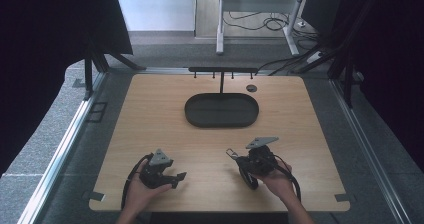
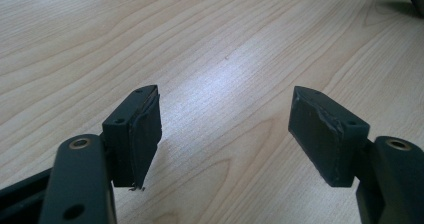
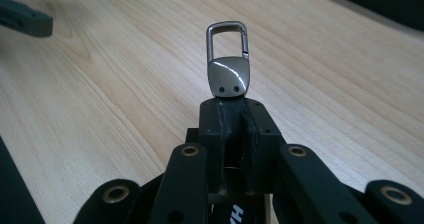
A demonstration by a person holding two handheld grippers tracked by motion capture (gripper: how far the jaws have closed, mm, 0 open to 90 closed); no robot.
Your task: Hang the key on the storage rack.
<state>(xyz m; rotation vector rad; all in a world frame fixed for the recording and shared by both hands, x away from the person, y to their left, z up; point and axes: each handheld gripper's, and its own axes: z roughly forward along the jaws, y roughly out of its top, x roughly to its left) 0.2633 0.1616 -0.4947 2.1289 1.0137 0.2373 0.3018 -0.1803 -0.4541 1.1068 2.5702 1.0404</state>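
- My left hand-held gripper [image 1: 181, 176] sits low at the near-left of the table [image 1: 150, 109]. In the left gripper view its jaws stand wide apart with only bare wood grain between them, so it is open and carries nothing.
- Moving to the middle, a dark oval tray [image 1: 221, 122] lies across the far half of the table. Behind it a thin post carries a hook rack [image 1: 223, 70], a black bar with small pegs hanging under it.
- A small round dark disc [image 1: 251, 88] lies just right of the post, near the tray's far rim.
- On the right, my right hand-held gripper [image 1: 236, 157] is clamped tight on a metal key clip [image 3: 228, 59]. In the right gripper view the pads pinch its strap end, and the polished plate and spring-gate loop stick straight out past the tips.
- The clip's long axis runs in line with the jaws, and in the high view it points up and to the left, off the table.
- The relation that matters: the hook rack lies beyond the tray, ahead of the clip, slightly to its left. My right hand is the nearer one and already holds the piece.
- I judge the next move to be a forward carry over the tray, loop leading toward a peg.
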